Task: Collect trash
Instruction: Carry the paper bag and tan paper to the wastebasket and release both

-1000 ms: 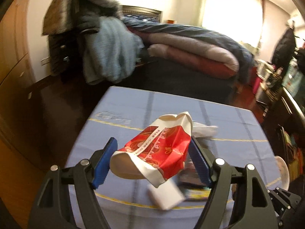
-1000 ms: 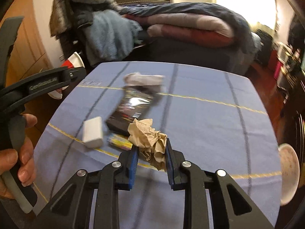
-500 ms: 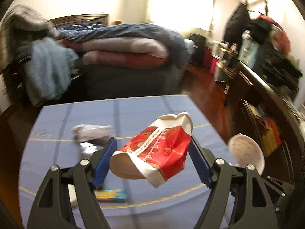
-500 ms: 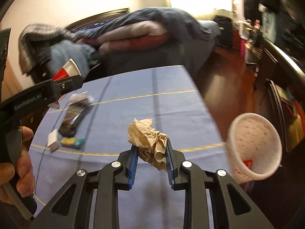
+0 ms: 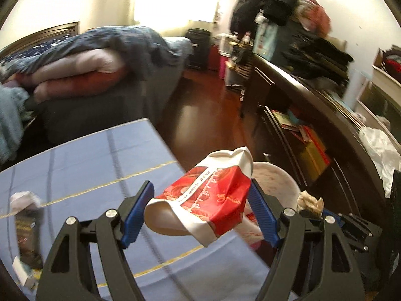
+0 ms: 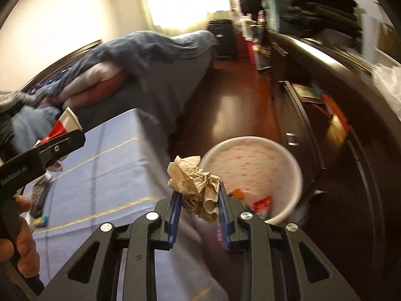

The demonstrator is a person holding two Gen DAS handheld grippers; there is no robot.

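Note:
My left gripper (image 5: 200, 210) is shut on a crushed red and white paper cup (image 5: 208, 200), held over the table's right edge, close to the white trash bin (image 5: 275, 183). My right gripper (image 6: 198, 200) is shut on a crumpled brown paper ball (image 6: 195, 180), held just left of the bin (image 6: 250, 155) that stands on the floor. The bin holds some red and orange wrappers (image 6: 260, 203). The paper ball also shows in the left wrist view (image 5: 309, 200). The cup also shows in the right wrist view (image 6: 66, 123).
The blue-clothed table (image 5: 87, 165) carries a dark wrapper (image 5: 27, 228), a white tissue (image 5: 23, 198) and a small white box (image 5: 23, 273) at its left. A dark cabinet (image 6: 351, 150) stands right of the bin. A bed with folded quilts (image 5: 87, 70) lies behind.
Both grippers have swung right, from over the table to its right edge by the bin. Each keeps its hold on its piece of trash.

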